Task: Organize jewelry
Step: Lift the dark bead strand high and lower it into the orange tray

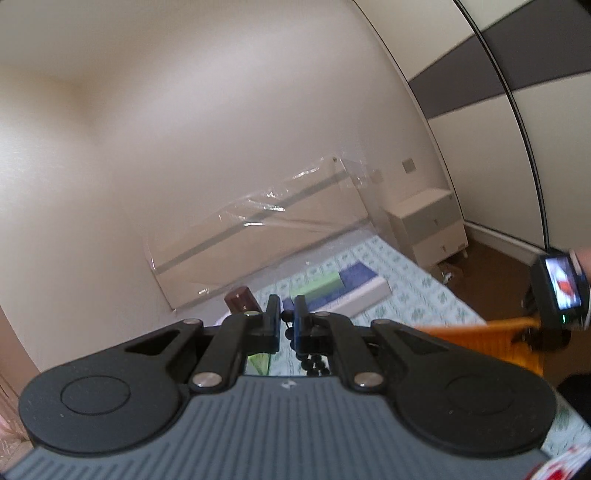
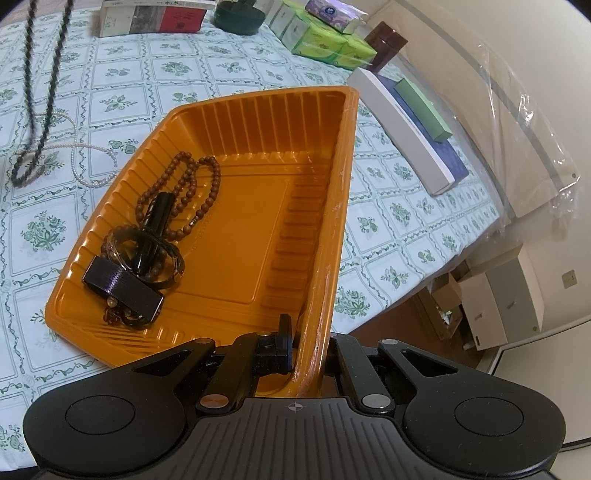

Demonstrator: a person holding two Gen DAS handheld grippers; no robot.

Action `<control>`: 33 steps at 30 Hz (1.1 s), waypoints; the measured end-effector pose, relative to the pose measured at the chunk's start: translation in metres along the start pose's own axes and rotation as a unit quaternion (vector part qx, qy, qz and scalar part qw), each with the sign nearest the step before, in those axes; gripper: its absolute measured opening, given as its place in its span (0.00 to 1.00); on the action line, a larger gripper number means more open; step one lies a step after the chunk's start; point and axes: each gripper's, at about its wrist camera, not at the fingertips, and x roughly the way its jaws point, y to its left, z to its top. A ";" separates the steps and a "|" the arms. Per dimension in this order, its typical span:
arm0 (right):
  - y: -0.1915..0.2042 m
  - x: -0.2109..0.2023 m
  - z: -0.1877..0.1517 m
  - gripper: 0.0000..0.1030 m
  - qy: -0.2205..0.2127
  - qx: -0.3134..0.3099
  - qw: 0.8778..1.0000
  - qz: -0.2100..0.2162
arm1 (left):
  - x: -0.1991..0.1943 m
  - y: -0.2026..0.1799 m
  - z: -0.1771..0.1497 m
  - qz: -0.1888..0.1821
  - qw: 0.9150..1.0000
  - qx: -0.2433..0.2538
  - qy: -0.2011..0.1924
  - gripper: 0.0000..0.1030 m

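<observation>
We are clamping the near right wall of the orange tray (image 2: 207, 221) in our right gripper (image 2: 306, 347), one finger inside the wall and the other outside it, so the tray is reaching away from us over the floral tablecloth (image 2: 221, 66).

Inside the tray, toward its left side, a black box (image 2: 122, 288) is sitting nearest, touching a dark bangle (image 2: 147, 251), with a black tube (image 2: 153, 225) lying across it and a brown bead necklace (image 2: 192, 195) looping just beyond.

Left of the tray, a white pearl strand (image 2: 88, 155) is lying on the cloth, and a black bead strand (image 2: 37, 92) is hanging down from above toward it.

In the left wrist view, our left gripper (image 1: 287, 319) is pinching those black beads (image 1: 312, 363) between nearly closed fingers, and they are dangling below the tips. The tray's edge (image 1: 472, 332) is showing to that gripper's right.

Farther off, a white box (image 2: 406, 136) with a green box (image 2: 424, 110) on top is lying beside the tray's far right corner, then green tissue packs (image 2: 325, 40), a brown jar (image 2: 388, 44), a dark bowl (image 2: 240, 18) and books (image 2: 151, 18) at the far edge.
</observation>
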 end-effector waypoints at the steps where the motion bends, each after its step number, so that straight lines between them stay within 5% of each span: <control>1: 0.000 0.000 0.000 0.03 0.000 0.000 1.000 0.000 | 0.002 0.003 0.006 0.001 1.000 -0.002 -0.002 0.06; 9: 0.000 -0.001 0.000 0.03 0.000 -0.001 1.000 0.001 | 0.022 0.009 0.047 0.002 1.000 -0.002 -0.017 0.06; 22: -0.005 0.004 -0.002 0.03 0.004 0.002 1.000 0.009 | 0.070 -0.022 0.098 -0.046 0.998 0.000 -0.047 0.06; 33: -0.006 0.005 -0.003 0.03 0.005 0.004 1.000 0.012 | 0.133 -0.081 0.058 -0.122 0.992 -0.008 0.016 0.06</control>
